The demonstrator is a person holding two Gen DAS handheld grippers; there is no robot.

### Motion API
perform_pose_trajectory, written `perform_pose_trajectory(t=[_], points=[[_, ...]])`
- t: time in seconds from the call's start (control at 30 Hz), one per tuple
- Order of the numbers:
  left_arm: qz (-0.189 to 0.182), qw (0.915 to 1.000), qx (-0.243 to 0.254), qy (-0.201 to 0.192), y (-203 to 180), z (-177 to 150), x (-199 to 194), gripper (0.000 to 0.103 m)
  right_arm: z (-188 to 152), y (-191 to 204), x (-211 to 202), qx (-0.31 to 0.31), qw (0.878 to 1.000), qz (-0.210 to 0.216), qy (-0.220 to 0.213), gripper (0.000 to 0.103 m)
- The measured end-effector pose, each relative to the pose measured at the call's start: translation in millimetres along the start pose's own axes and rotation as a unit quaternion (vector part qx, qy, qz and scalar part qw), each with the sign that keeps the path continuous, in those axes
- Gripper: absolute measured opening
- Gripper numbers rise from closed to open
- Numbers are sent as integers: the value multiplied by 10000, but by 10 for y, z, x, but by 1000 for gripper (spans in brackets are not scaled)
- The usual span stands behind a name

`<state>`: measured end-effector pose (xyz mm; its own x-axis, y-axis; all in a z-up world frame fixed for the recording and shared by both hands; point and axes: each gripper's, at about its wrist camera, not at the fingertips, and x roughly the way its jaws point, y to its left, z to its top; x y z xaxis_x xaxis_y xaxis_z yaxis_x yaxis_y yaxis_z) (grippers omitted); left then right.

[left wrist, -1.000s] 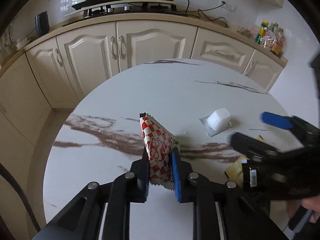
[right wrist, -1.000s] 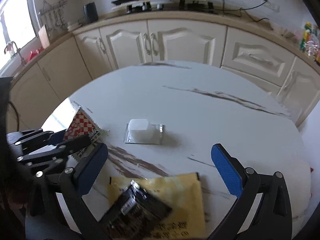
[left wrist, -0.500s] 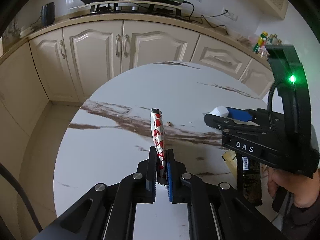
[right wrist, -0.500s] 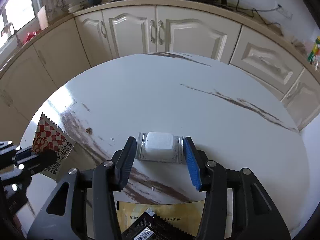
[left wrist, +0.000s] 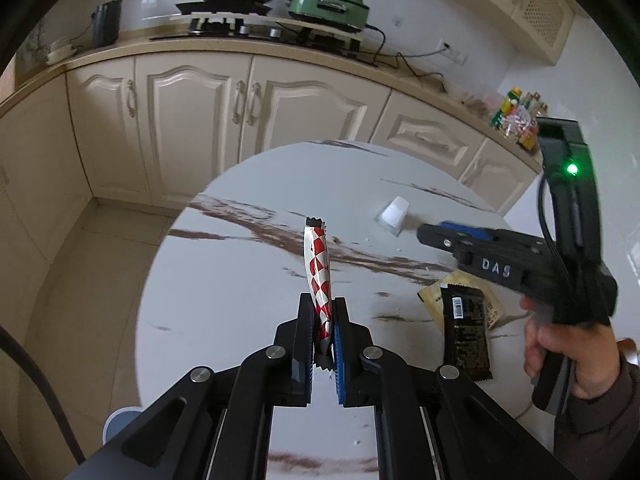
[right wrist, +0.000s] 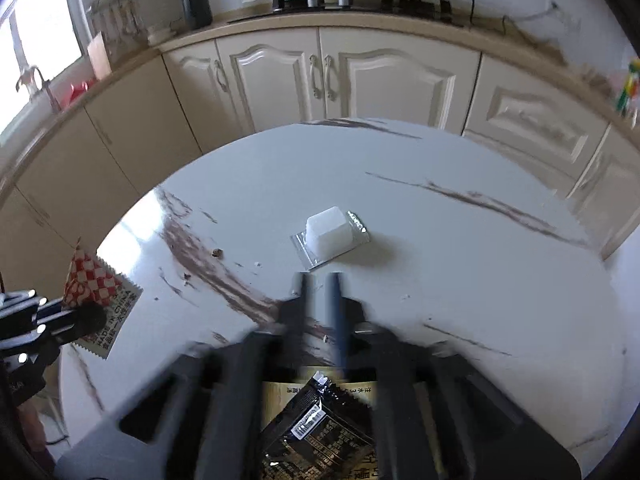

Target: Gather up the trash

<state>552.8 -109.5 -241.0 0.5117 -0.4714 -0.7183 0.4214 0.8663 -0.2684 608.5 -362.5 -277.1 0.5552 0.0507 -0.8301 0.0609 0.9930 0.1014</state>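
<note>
A round white table (left wrist: 224, 280) with brown marble streaks fills the middle of both views, and cream kitchen cabinets (left wrist: 200, 120) curve behind its far edge.

The left gripper (left wrist: 322, 320) is clamped narrowly on a red-and-white checked wrapper (left wrist: 318, 264), which stands edge-on between the fingers, over the near left part of the table and clear of its surface.

The right gripper (right wrist: 320, 292) is blurred in its own view; its two fingers stand close together with only a thin gap and nothing between them, their tips just short of a white plastic cup (right wrist: 330, 232).

That cup lies on its foil lid near the table's centre.

At the near right edge a black sachet (left wrist: 464, 328) lies on top of a yellow packet (left wrist: 490, 300), both flat on the table beneath the right gripper.
</note>
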Motion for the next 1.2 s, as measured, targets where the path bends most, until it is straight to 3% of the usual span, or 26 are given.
perform_pose_trajectory(t=[0.03, 0.07, 0.17, 0.27, 0.4, 0.5, 0.6, 0.63, 0.77, 0.83, 1.0, 1.07, 1.1, 1.13, 1.2], points=[[10, 10000, -19, -5, -7, -14, -16, 5, 15, -33, -20, 141, 9997, -146, -144, 69], [79, 10000, -49, -4, 1, -37, -25, 5, 26, -33, -25, 182, 9994, -194, -240, 76], [80, 9999, -126, 30, 23, -41, -24, 5, 88, -13, 62, 397, 9985, -304, -211, 74], [95, 9999, -94, 56, 48, 1, -3, 5, 190, 42, 200, 562, 9968, -554, -112, 67], [95, 9999, -63, 110, 51, 29, 47, 5, 278, 105, 414, 721, 9958, -558, 61, 41], [68, 9999, -53, 139, 66, 84, 101, 5, 276, 96, 497, 796, 9944, -686, 100, 30], [25, 9999, -75, 150, 80, 113, 145, 5, 287, 92, 513, 716, 9950, -685, 142, 27], [11, 9999, -80, 151, 92, 121, 158, 5, 277, 94, 508, 632, 9953, -712, 149, 21], [6, 9998, -105, 180, 100, 119, 223, 5, 189, 59, 446, 477, 9967, -630, 171, 18], [15, 9997, -115, 198, 102, 113, 238, 5, 146, 18, 409, 472, 9972, -545, 193, 1], [13, 9998, -62, 183, 76, 98, 206, 5, 25, -67, 317, 490, 9975, -447, 229, 1], [24, 9998, -63, 174, 76, 97, 188, 5, 36, -83, 287, 524, 9983, -155, 180, 2], [14, 9999, -55, 163, 89, 99, 177, 5, 52, -85, 272, 505, 9986, -126, 123, 10], [16, 9999, -52, 156, 105, 96, 165, 5, 87, -65, 265, 398, 9987, -310, 75, 29], [25, 9999, -11, 166, 114, 83, 156, 5, 154, -12, 262, 79, 9983, -568, -87, 52]])
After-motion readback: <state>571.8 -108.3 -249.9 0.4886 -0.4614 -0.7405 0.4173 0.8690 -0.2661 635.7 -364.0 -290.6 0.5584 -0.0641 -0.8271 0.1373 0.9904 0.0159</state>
